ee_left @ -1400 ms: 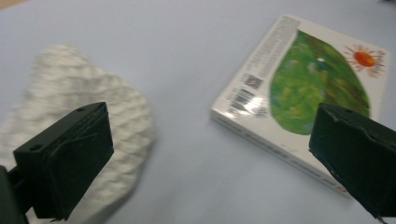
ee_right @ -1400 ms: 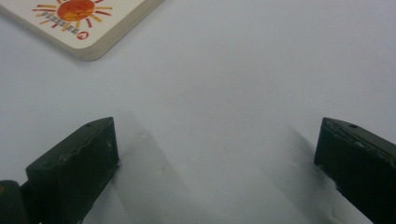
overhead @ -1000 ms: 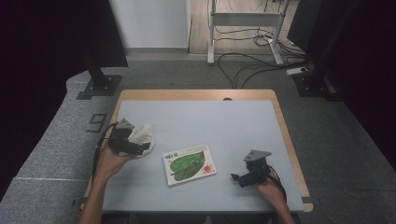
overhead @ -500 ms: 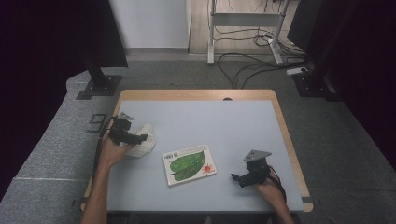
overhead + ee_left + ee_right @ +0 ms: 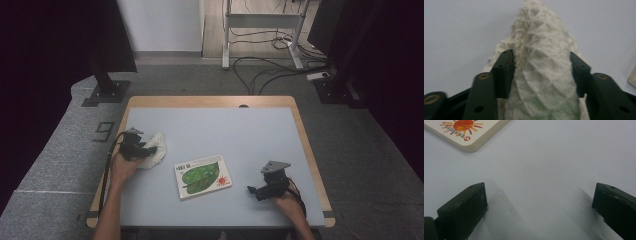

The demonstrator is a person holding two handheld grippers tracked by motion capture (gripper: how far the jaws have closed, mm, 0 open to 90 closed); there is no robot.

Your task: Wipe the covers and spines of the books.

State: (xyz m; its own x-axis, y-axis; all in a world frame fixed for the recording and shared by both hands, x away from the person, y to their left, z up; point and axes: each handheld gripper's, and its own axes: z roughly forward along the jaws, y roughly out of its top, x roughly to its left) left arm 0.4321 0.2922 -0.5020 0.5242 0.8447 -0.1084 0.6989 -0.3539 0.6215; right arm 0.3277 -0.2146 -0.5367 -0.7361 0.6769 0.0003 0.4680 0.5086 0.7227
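A white waffle-knit cloth [image 5: 156,151] lies crumpled at the left of the table. My left gripper [image 5: 146,149] is down on it. Its jaws have just been closing, and in the left gripper view both pads squeeze a raised ridge of the cloth [image 5: 541,75] between them. A picture book [image 5: 202,176] with a green leaf and an orange sun on its cover lies flat at the middle front. My right gripper [image 5: 251,190] rests low at the front right with its jaws wide apart and nothing between them. The sun corner of the book [image 5: 466,132] lies just ahead of it.
The pale grey table [image 5: 225,130] has a wooden rim. Bare tabletop stretches behind the book and to the right. Dark stands and cables sit on the floor beyond the far edge.
My left gripper has come down onto the cloth and its jaws have closed, bunching the cloth into a ridge. The right gripper and the book have stayed where they were.
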